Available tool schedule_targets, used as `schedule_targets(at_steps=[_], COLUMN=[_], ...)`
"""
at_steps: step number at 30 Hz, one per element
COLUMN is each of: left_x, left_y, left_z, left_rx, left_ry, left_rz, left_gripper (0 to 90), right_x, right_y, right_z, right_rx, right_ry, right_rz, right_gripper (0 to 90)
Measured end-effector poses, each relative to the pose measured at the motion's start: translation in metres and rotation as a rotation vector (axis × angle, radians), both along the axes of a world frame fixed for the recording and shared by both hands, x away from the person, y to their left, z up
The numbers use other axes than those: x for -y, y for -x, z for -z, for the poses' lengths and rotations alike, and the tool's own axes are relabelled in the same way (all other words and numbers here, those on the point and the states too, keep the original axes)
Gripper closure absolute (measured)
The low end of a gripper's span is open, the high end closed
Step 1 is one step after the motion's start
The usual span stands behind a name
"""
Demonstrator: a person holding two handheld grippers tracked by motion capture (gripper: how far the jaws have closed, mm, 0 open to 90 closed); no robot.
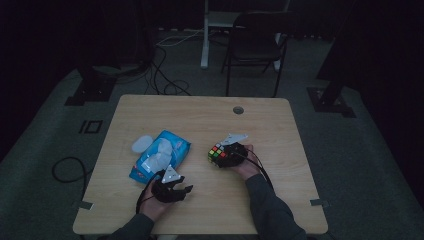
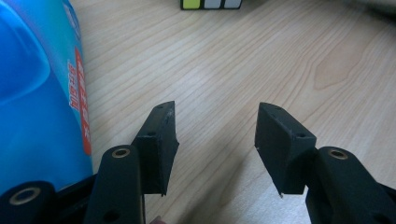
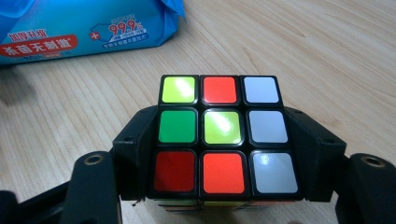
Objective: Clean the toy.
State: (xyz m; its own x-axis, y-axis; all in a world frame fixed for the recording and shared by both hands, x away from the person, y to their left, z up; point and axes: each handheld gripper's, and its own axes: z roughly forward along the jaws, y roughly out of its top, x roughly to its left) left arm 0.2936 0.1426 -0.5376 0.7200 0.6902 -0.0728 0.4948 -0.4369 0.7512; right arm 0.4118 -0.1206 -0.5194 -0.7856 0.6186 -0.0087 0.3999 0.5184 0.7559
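Right gripper (image 1: 226,155): held in the person's right hand (image 1: 246,166) at the table's right-centre, jaws clamped on opposite sides of a puzzle cube (image 3: 223,135); the cube sits between the jaws, its upper face showing yellow-green, red-orange and white in the far row, green, yellow-green and white in the middle row, red, red-orange and white in the near row. In the high view the cube (image 1: 218,152) lies at the left end of that gripper, low over or on the wooden table (image 1: 200,107); which cannot be told. Left gripper (image 2: 215,140): held in the left hand (image 1: 152,205) near the table's front edge, jaws spread apart with bare tabletop between them, grasping nothing. Blue wet-wipe pack (image 1: 161,155): flat on the table, left of the cube, just beside the left gripper; white label and red band with print. Beyond the table: dark folding chair (image 1: 255,42), cables on grey floor (image 1: 45,135).
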Motion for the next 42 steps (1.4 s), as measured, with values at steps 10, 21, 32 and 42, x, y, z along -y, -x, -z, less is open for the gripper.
schedule_targets(at_steps=[10,21,32,42], left_x=[-0.003,-0.036,-0.064,-0.058], left_y=[0.004,-0.003,-0.030,-0.053], left_z=[-0.017,-0.068,-0.074,-0.061], left_rx=[0.033,0.127,0.112,0.084], left_ry=[0.012,0.013,-0.050,-0.111], left_rz=[0.003,-0.073,-0.208,-0.242], left_gripper=[48.8,46.6,47.0,51.1], right_x=[0.000,0.000,-0.002,-0.003], right_y=[-0.003,-0.004,0.002,0.010], right_z=[-0.001,0.000,-0.003,-0.010], right_rx=[-0.023,-0.034,0.010,0.034], right_ry=[0.008,0.018,0.040,0.026], right_rz=[-0.009,-0.023,-0.021,-0.034], right_gripper=[33.3,33.4,33.7,33.7])
